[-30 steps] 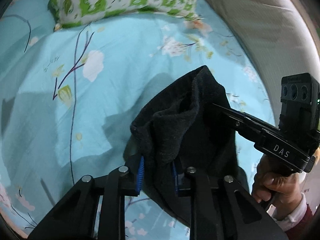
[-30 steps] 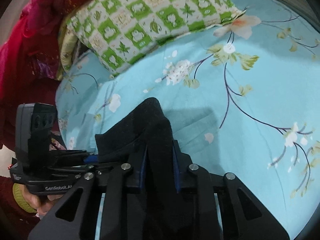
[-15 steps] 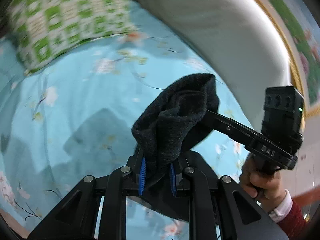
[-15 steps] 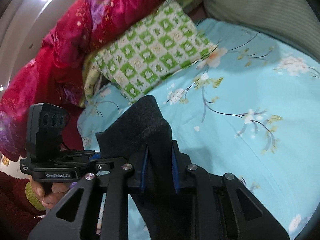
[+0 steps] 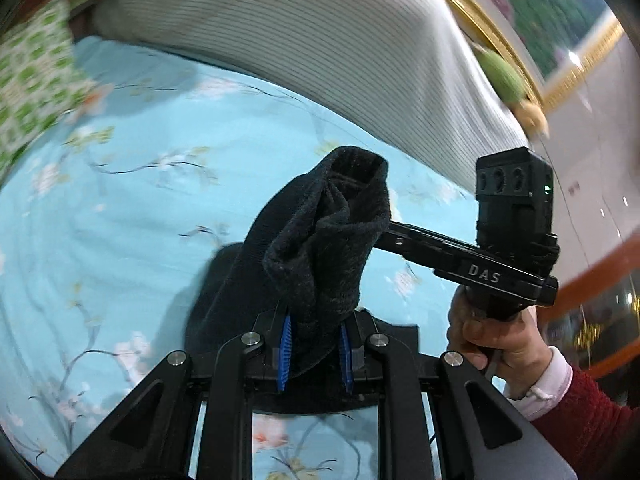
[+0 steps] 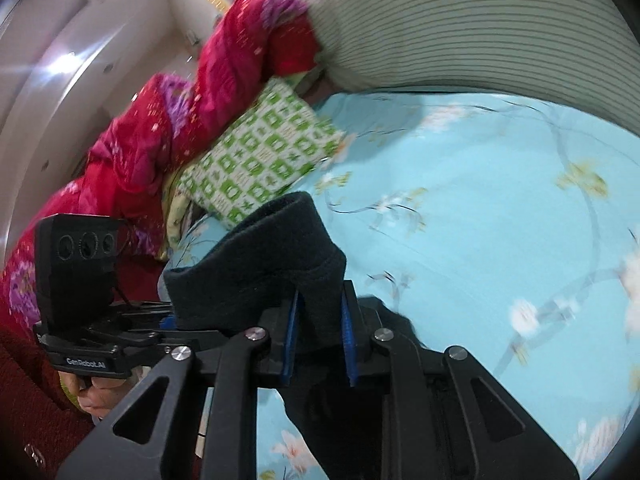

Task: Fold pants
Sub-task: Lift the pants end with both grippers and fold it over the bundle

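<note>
The black fleece pants (image 5: 320,248) hang bunched between both grippers, lifted above the light blue floral bed sheet (image 5: 120,208). My left gripper (image 5: 314,354) is shut on one part of the waist edge. My right gripper (image 6: 318,344) is shut on another part of the pants (image 6: 260,264). The right gripper shows in the left wrist view at the right, its fingers buried in the fabric. The left gripper shows at the lower left of the right wrist view. The rest of the pants hangs below, out of sight.
A green and white checked pillow (image 6: 260,152) lies at the head of the sheet (image 6: 480,200). A red patterned quilt (image 6: 160,132) is piled beside it. A striped grey-white bolster (image 5: 320,40) runs along the far side, also in the right wrist view (image 6: 480,28).
Both grippers have risen and tilted upward with the pants; the bed looks farther below and the wall and bolster have come into view. Both grips are unchanged.
</note>
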Demonstrator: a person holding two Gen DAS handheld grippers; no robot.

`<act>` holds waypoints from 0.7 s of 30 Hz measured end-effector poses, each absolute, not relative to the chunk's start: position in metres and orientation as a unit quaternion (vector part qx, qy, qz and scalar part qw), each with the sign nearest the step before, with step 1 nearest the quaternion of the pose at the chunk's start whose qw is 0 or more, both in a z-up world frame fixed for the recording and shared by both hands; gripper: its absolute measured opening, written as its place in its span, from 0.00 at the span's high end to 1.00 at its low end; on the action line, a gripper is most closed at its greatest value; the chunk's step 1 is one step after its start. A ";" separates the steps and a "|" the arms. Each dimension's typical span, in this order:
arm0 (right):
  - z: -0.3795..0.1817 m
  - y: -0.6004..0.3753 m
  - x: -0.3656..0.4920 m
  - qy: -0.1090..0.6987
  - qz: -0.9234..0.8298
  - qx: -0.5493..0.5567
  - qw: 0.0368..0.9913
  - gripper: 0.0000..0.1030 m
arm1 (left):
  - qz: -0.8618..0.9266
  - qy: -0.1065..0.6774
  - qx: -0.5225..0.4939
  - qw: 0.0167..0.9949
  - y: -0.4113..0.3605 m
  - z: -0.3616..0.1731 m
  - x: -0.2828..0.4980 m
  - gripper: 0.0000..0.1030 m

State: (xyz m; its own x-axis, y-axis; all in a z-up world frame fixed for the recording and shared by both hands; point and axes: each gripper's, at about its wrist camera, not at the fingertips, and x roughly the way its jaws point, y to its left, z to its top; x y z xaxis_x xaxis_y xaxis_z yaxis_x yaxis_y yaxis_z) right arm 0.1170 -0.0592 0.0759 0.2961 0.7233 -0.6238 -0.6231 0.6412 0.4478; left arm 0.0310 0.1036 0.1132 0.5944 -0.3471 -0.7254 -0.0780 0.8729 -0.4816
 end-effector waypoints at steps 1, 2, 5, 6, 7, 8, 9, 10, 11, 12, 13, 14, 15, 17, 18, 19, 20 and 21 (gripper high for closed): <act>0.074 -0.070 0.113 0.418 0.411 0.068 0.807 0.80 | -0.084 0.446 -0.235 0.859 0.096 0.112 0.033 0.82; 0.073 -0.079 0.110 0.417 0.404 0.075 0.811 0.80 | -0.096 0.451 -0.225 0.858 0.083 0.111 0.036 0.82; 0.071 -0.103 0.099 0.410 0.385 0.095 0.822 0.80 | -0.120 0.459 -0.208 0.855 0.060 0.111 0.040 0.82; 0.071 -0.111 0.096 0.406 0.380 0.102 0.825 0.80 | -0.127 0.461 -0.199 0.855 0.053 0.110 0.042 0.82; 0.070 -0.120 0.091 0.402 0.374 0.110 0.829 0.80 | -0.132 0.463 -0.192 0.855 0.045 0.111 0.042 0.82; 0.069 -0.126 0.089 0.399 0.371 0.115 0.831 0.80 | -0.138 0.466 -0.183 0.855 0.035 0.111 0.041 0.82; 0.068 -0.133 0.085 0.397 0.365 0.122 0.833 0.80 | -0.141 0.468 -0.179 0.854 0.032 0.109 0.044 0.82; 0.066 -0.139 0.082 0.396 0.361 0.125 0.835 0.81 | -0.146 0.471 -0.172 0.853 0.025 0.107 0.045 0.82; 0.064 -0.144 0.079 0.395 0.356 0.130 0.837 0.81 | -0.150 0.474 -0.169 0.851 0.023 0.105 0.045 0.82; 0.062 -0.150 0.076 0.395 0.353 0.133 0.838 0.81 | -0.156 0.477 -0.165 0.849 0.017 0.103 0.046 0.82; 0.060 -0.155 0.073 0.394 0.349 0.137 0.839 0.81 | -0.160 0.480 -0.161 0.848 0.012 0.101 0.046 0.82; 0.058 -0.161 0.070 0.393 0.345 0.141 0.841 0.81 | -0.163 0.482 -0.156 0.846 0.008 0.099 0.047 0.82; 0.056 -0.165 0.067 0.392 0.341 0.144 0.842 0.82 | -0.167 0.484 -0.152 0.845 0.003 0.097 0.046 0.82; 0.053 -0.174 0.061 0.390 0.334 0.152 0.844 0.82 | -0.177 0.489 -0.139 0.843 -0.011 0.094 0.045 0.82; 0.052 -0.178 0.059 0.389 0.332 0.155 0.845 0.82 | -0.180 0.490 -0.133 0.843 -0.015 0.092 0.046 0.82; 0.049 -0.183 0.055 0.388 0.328 0.160 0.847 0.82 | -0.184 0.491 -0.126 0.842 -0.021 0.090 0.045 0.82; 0.048 -0.186 0.054 0.387 0.325 0.162 0.848 0.83 | -0.188 0.491 -0.120 0.842 -0.026 0.087 0.045 0.82; 0.046 -0.190 0.052 0.387 0.321 0.166 0.848 0.83 | -0.192 0.493 -0.115 0.841 -0.030 0.084 0.045 0.82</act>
State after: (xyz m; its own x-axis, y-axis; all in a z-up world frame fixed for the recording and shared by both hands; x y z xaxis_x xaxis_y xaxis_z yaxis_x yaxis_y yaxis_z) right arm 0.0518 -0.1902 0.0462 0.4941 0.6737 -0.5495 -0.4167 0.7382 0.5305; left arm 0.0450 -0.0297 0.0837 0.4406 -0.4362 -0.7846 0.2092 0.8998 -0.3828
